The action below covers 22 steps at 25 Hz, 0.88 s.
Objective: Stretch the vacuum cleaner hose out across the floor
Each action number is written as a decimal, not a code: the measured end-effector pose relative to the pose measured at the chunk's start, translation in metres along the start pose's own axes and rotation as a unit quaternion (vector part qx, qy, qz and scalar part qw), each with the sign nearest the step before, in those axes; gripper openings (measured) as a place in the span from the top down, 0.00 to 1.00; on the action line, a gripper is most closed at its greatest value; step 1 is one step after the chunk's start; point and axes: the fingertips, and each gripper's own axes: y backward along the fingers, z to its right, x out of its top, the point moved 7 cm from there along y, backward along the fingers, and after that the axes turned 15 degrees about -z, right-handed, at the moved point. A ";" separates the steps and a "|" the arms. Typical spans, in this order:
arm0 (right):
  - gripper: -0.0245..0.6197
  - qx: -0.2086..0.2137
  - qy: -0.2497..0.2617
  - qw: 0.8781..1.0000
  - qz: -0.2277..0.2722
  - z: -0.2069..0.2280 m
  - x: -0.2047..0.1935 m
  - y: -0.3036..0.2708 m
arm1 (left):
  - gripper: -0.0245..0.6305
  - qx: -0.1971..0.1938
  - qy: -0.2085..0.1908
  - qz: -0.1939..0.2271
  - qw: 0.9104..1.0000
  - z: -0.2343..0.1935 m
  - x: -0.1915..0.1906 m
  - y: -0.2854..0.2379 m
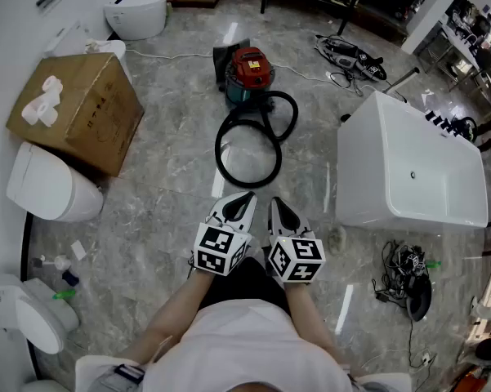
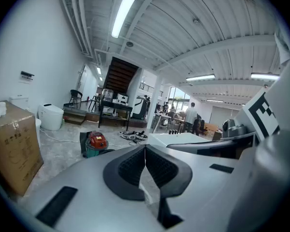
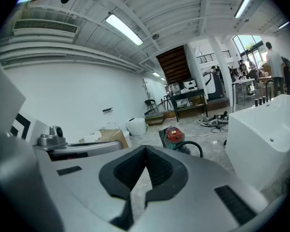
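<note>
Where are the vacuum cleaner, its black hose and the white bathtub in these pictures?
vacuum cleaner [image 1: 250, 68], head view, on its red top.
hose [image 1: 219, 149], head view, on the left side of its black coil.
bathtub [image 1: 392, 178], head view, on its white side wall.

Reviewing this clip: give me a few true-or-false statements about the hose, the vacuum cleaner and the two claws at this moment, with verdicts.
1. The black hose lies coiled in a loop on the floor by the vacuum cleaner. True.
2. The left claw is clamped on the hose. False: it is shut on nothing and stops short of the hose.
3. The right claw is shut and empty. True.
4. The white bathtub stands to the left of the vacuum cleaner. False: it stands on the right, and a cardboard box is on the left.
</note>
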 end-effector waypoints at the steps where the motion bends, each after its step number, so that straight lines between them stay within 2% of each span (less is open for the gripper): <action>1: 0.94 0.000 0.000 1.000 0.000 0.000 0.000 0.000 | 0.95 0.000 -0.001 -0.001 1.000 0.000 0.000 0.000; 22: 0.94 -0.011 -0.028 0.999 0.019 0.000 -0.010 0.005 | 0.95 -0.005 0.010 0.002 1.000 -0.005 -0.010 0.012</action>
